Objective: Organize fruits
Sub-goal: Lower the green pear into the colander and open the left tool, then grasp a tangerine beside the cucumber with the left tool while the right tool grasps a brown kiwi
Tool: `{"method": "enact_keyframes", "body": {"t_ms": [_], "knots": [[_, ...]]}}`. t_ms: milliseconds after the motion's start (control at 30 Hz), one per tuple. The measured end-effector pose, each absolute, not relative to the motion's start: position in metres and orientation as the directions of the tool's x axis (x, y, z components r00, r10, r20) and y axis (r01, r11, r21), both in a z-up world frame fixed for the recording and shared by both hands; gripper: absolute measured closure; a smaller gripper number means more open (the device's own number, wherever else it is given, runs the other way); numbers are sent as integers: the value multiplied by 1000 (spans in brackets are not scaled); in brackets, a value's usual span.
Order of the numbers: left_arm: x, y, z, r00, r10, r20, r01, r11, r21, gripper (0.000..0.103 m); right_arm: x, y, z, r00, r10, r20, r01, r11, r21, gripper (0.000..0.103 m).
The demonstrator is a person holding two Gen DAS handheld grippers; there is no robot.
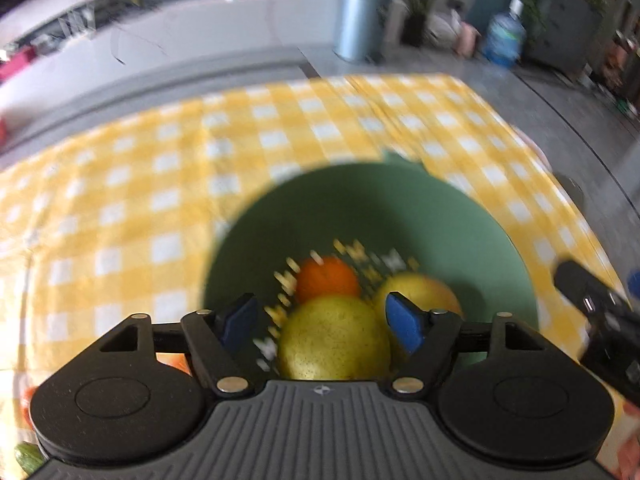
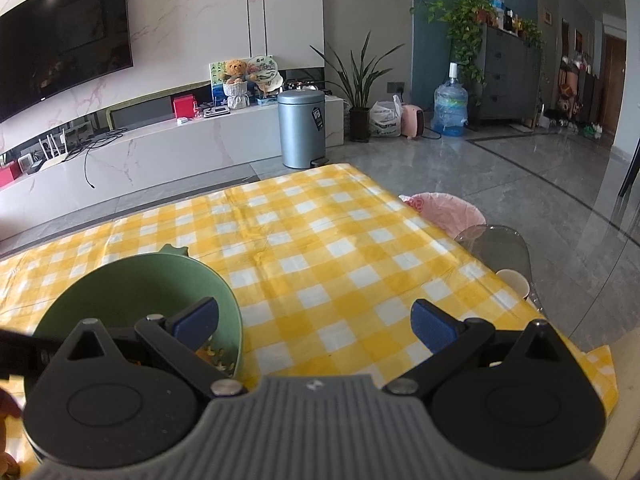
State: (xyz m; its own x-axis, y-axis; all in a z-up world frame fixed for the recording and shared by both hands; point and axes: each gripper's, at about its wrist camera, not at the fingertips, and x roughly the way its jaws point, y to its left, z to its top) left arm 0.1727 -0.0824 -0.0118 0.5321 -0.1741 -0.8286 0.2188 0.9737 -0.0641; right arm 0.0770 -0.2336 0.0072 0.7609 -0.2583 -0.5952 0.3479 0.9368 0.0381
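Note:
A green bowl [image 1: 440,220] stands on the yellow checked tablecloth [image 1: 160,168]. It holds an orange [image 1: 326,280] and two yellow-green pears [image 1: 334,340] [image 1: 424,292]. My left gripper [image 1: 322,320] hovers open over the bowl, its blue pads either side of the near pear, not touching it. The view is blurred. My right gripper [image 2: 314,324] is open and empty, just right of the bowl [image 2: 132,280], above the cloth. It also shows at the right edge of the left wrist view [image 1: 596,300].
More fruit peeks out at the lower left edge [image 1: 28,456], partly hidden by the gripper. A pink chair [image 2: 444,210], a clear chair [image 2: 496,244] and a paper cup [image 2: 514,280] stand past the table's right edge. A bin [image 2: 302,128] stands on the floor beyond.

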Motion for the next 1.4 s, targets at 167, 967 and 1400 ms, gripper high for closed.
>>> {"method": "enact_keyframes", "body": {"t_ms": [167, 967, 1400], "knots": [[174, -60, -1, 549, -237, -802, 176, 970, -166, 17, 76, -234, 7, 763, -248, -597, 343, 938, 49, 4], [126, -11, 40, 563, -284, -776, 149, 959, -242, 17, 65, -206, 12, 799, 14, -602, 141, 968, 209, 4], [74, 24, 56, 544, -272, -794, 143, 962, -232, 19, 24, -161, 11, 708, 111, -697, 61, 974, 217, 4]]}}
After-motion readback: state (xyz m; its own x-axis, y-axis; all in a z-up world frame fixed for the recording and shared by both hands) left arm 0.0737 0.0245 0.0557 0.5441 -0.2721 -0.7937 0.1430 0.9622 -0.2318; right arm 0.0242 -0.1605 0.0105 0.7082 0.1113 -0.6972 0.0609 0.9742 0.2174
